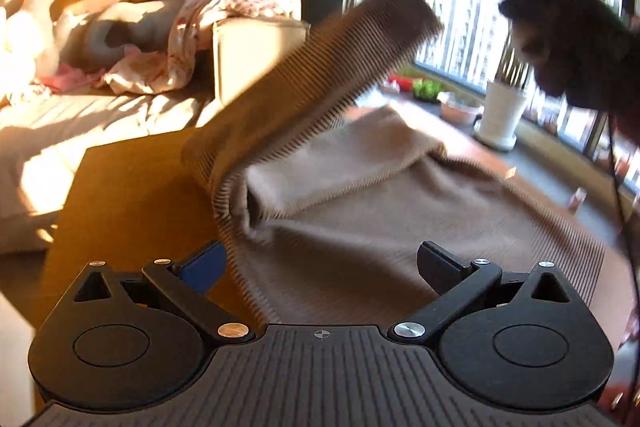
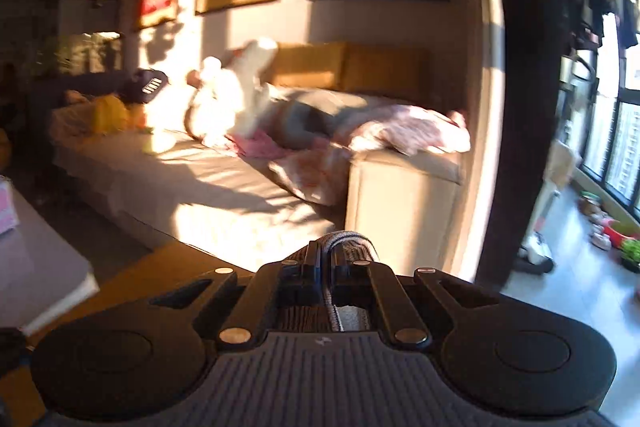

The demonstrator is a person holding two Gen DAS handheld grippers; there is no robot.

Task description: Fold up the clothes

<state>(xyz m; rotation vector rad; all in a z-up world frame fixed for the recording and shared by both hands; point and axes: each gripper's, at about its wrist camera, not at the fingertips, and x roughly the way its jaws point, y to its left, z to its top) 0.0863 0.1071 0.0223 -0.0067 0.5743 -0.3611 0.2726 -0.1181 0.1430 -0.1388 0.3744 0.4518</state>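
Sunlit living room; beige sofa (image 2: 224, 195) behind an orange-brown wooden counter (image 1: 132, 195). Brown fine-striped knit garment (image 1: 420, 227) lies spread on the counter, one part lifted high toward the window. Right gripper (image 2: 329, 261): fingers clamped on a striped fabric fold. Left gripper (image 1: 320, 265): fingers wide, empty, just above the garment's near edge. Step, judged: carrying a flap over; next calls for laying it flat. Bare counter lies left.
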